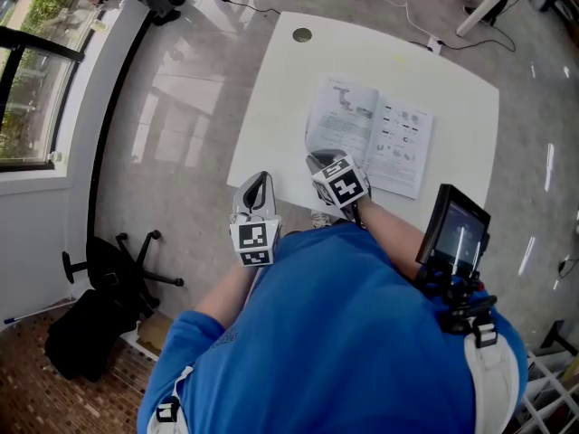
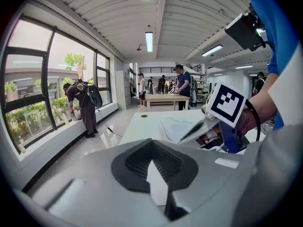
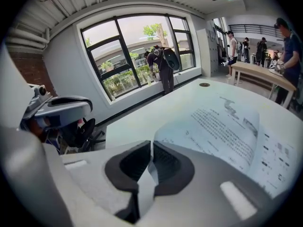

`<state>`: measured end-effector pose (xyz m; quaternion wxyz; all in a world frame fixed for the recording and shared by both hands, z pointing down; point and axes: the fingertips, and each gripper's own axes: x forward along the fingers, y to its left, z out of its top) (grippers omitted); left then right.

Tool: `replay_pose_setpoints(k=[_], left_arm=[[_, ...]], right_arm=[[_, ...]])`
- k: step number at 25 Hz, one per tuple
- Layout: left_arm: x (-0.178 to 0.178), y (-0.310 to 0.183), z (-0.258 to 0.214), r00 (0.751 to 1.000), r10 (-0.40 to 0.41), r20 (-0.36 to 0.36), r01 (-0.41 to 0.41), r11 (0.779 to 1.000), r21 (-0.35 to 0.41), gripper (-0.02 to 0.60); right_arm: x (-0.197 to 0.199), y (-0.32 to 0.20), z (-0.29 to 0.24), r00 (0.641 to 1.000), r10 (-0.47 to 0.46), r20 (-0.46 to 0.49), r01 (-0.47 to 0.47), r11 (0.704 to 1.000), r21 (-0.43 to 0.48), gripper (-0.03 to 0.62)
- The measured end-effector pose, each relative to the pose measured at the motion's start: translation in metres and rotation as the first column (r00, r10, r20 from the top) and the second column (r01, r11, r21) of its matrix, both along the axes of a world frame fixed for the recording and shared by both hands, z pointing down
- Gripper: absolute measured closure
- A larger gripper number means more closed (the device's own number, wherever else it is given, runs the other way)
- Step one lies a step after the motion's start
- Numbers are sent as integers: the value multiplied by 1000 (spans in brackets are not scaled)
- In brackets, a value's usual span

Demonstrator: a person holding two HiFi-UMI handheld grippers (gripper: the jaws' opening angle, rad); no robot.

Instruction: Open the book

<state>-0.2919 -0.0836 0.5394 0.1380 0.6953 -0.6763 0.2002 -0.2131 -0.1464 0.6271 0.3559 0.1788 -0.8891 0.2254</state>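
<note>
Head view: open book (image 1: 380, 129), spine roughly near-to-far.

Open book (image 1: 371, 138), printed pages up, lying on white table (image 1: 271, 107)

A white table (image 1: 262, 125) with a round cable hole (image 1: 302, 34) stands on a glossy pale floor (image 1: 181, 107). A black office chair (image 1: 104, 274) sits by the window (image 1: 27, 89), where a person with a backpack (image 2: 83, 103) bends. Other people (image 2: 182, 84) stand at a wooden table (image 2: 165, 97) beyond.
</note>
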Motion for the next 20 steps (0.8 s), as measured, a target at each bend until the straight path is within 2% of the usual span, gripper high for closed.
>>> replay_pose_setpoints(k=[5,11,16,20], left_arm=[[-9,-1,-6,1000,-3,1,3,1000,-3,578],[-10,-4,-6,1000,4,-3,-4,1000,-3,578],[-29,-12,9,1000,-1,-10,1,1000,-11,578],[-34,-16,11,1000,3,-16,-3,1000,-10,578]], right_arm=[[-5,2,10,999,-21,-50,19,999,-26,576],[-11,1,10,997,-43,-64,43,999,-3,568],[-29,11,36,988,-100,-119,95,994,-45,522],[-35,11,39,983,-117,-140,112,993,-41,503]])
